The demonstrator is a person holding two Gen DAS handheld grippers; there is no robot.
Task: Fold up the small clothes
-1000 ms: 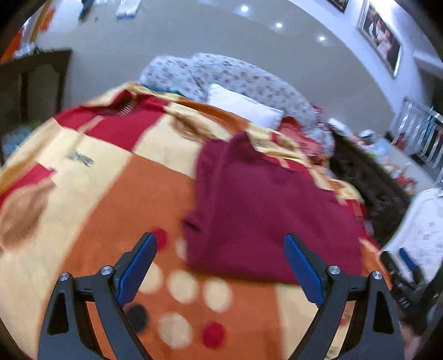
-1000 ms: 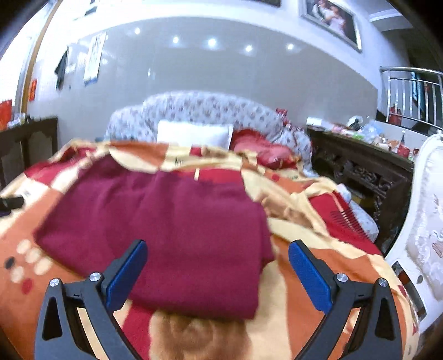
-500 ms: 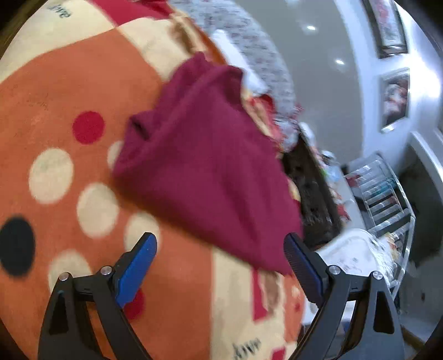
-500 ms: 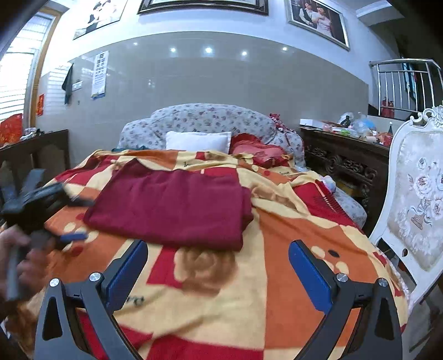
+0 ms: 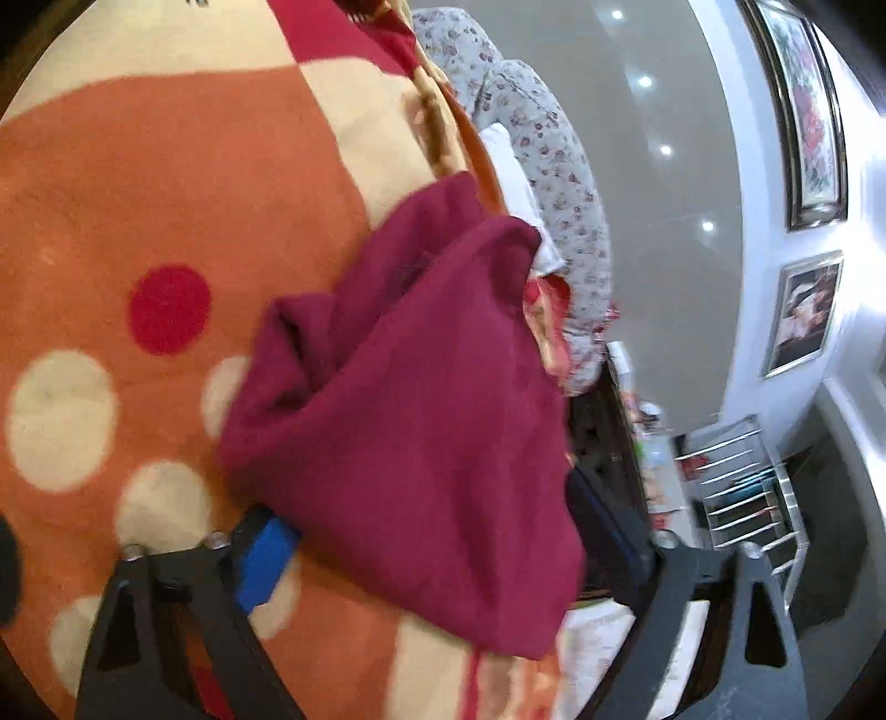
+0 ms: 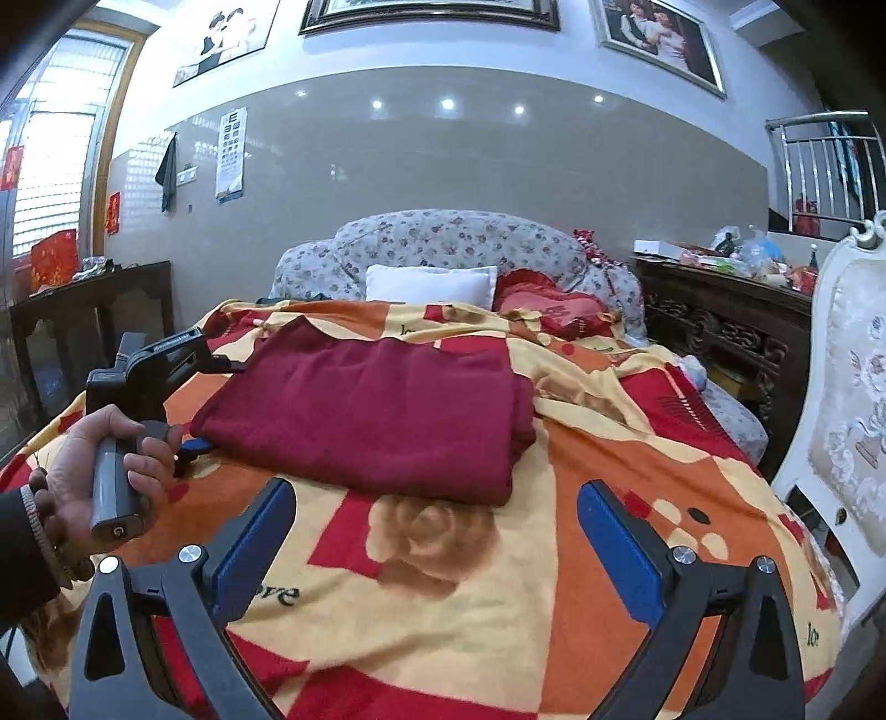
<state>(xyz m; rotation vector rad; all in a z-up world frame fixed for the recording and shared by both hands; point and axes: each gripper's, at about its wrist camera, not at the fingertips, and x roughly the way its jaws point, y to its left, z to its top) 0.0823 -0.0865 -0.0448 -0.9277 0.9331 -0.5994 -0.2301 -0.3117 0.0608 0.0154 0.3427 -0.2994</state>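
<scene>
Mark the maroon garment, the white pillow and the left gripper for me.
maroon garment (image 6: 376, 410): right wrist view, middle of its folded top.
white pillow (image 6: 429, 283): right wrist view, centre of its front face.
left gripper (image 5: 437, 559): left wrist view, between its fingertips, over the garment's edge.

Home bedroom: blanketed bed (image 6: 443, 581), pillow (image 6: 429, 283), family portraits (image 6: 659, 39).

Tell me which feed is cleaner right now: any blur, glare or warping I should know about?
Right wrist view is sharp and evenly lit; the maroon garment on the blanket reads clearly, with ceiling-light reflections on the wall and fisheye bending at the edges. Left wrist view is tilted and motion-blurred; the garment hides much of the left gripper.
</scene>
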